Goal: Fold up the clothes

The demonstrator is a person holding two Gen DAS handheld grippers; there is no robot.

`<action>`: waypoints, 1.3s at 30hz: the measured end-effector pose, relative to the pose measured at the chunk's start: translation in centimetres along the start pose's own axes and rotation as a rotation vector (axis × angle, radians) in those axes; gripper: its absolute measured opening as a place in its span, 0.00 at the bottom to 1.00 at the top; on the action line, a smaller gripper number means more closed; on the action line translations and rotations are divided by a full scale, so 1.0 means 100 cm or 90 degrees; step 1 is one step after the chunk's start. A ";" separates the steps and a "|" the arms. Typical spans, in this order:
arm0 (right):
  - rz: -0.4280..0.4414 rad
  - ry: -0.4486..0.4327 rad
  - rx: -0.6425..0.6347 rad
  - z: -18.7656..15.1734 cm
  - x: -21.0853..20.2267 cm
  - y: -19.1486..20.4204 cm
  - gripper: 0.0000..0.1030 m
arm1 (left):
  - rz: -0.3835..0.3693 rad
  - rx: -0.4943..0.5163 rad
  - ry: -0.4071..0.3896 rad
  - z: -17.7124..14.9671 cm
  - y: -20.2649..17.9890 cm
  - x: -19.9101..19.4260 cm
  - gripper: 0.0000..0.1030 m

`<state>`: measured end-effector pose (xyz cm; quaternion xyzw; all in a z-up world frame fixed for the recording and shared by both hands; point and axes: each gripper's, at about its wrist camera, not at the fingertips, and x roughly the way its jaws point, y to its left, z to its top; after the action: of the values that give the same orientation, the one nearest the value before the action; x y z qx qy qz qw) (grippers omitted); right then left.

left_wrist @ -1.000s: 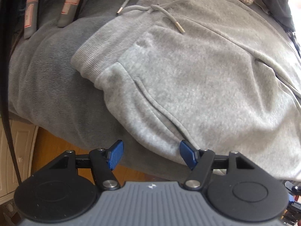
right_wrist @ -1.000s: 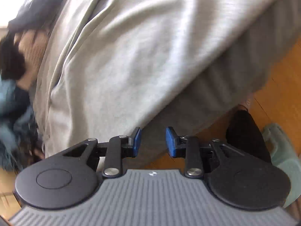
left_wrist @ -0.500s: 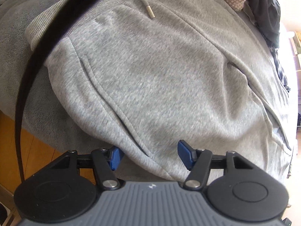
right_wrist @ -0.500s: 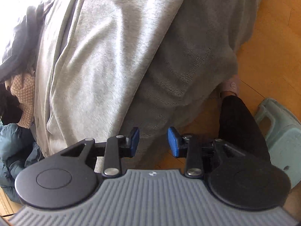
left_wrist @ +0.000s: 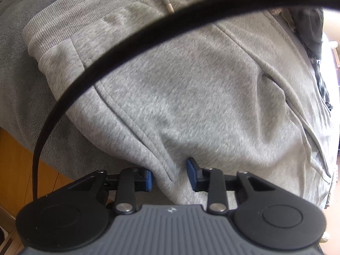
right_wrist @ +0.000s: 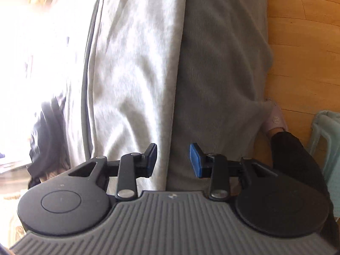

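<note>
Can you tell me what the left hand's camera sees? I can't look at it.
The left gripper has been closing on a fold at the near edge of the light grey sweatpants, which lie on a darker grey blanket. A black cable arcs across the view.

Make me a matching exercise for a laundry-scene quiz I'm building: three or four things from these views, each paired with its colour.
Things:
1. sweatpants
2. cable
3. floor
4. stool

Colours:
A. pale green
B. black
C. light grey
D. orange-brown wood

Pairs: 1-C, 2-B, 3-D, 4-A
</note>
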<state>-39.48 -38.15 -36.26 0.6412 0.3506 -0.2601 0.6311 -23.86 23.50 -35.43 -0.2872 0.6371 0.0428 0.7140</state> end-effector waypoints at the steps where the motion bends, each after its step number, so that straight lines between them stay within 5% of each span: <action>1: 0.010 -0.014 0.017 0.006 -0.002 -0.002 0.32 | -0.002 -0.002 -0.003 0.001 -0.001 -0.001 0.23; 10: 0.072 -0.047 0.049 0.026 0.018 0.015 0.35 | 0.015 0.005 0.003 0.003 -0.008 0.006 0.23; 30: 0.038 -0.022 0.063 0.034 0.044 0.004 0.37 | 0.032 0.011 0.001 0.005 -0.019 0.017 0.25; 39: 0.071 -0.022 0.070 0.037 0.046 0.007 0.36 | 0.025 0.009 -0.002 0.005 -0.021 0.020 0.26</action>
<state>-35.71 -41.27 -39.67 0.6885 0.2887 -0.2545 0.6147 -22.19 21.40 -36.53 -0.2694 0.6416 0.0530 0.7162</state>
